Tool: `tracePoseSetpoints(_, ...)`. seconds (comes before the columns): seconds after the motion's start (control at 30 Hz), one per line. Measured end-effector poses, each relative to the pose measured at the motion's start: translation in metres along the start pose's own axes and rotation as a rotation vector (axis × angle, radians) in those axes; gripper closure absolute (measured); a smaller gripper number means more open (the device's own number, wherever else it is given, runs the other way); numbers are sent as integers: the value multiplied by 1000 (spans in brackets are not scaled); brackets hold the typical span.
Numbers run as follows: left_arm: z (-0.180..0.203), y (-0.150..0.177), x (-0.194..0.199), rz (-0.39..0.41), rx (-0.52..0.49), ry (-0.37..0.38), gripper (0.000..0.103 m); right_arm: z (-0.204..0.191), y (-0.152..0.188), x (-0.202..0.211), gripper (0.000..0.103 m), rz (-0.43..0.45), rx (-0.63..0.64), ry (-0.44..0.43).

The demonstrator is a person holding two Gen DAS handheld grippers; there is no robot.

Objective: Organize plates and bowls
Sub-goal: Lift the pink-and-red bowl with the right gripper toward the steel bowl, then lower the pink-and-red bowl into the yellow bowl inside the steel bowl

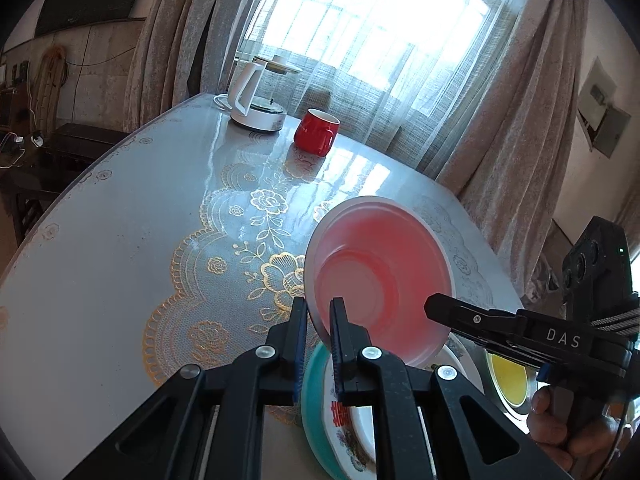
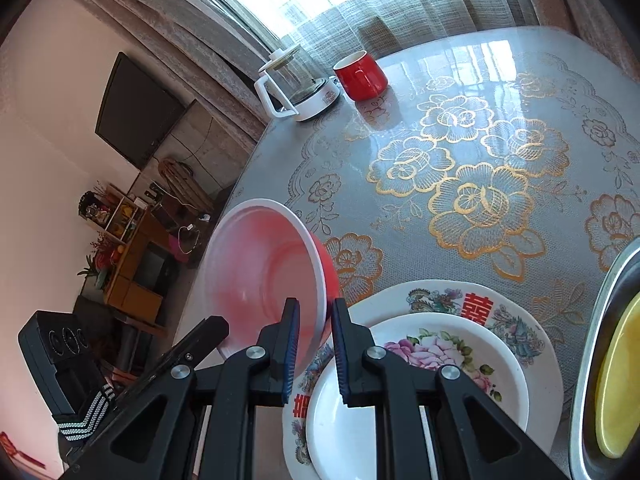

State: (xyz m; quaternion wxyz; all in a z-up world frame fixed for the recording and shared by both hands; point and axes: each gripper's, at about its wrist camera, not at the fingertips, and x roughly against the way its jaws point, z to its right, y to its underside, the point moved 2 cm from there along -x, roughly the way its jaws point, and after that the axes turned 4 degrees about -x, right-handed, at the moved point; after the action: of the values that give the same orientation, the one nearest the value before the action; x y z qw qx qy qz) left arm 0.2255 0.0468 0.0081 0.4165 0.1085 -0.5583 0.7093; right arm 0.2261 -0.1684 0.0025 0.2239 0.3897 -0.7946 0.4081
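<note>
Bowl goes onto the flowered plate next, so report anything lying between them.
Nothing visible does. The left tongs and right tongs clamp the red bowl by its rim, holding it tilted beside the flowered plate, whose white face lies bare.

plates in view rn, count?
2, stacked near the table edge: small rose plate on top of the larger plate with red characters. The red bowl both grippers hold isn't counted. Steel tray at right may hide more.
</note>
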Motion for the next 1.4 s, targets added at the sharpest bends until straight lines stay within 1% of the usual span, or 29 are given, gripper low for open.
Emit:
tracePoseSetpoints(0.27,30,17,11,10,-79,-5,91,9,20,34,87,50,22,3)
tracePoseSetpoints(0.5,60,27,16,10,-136,30,90,25,31,67,87,92,0,-6)
tracePoseSetpoints(0.9,115,39,10,-8,-249,75,88,61,45,115,87,167,-50,14)
tracePoseSetpoints(1.27,148,50,7,-28,-306,123,87,86,54,142,87,213,-93,37)
tracePoseSetpoints(1.4,158,52,6,-36,-323,141,87,93,56,147,87,218,-107,45)
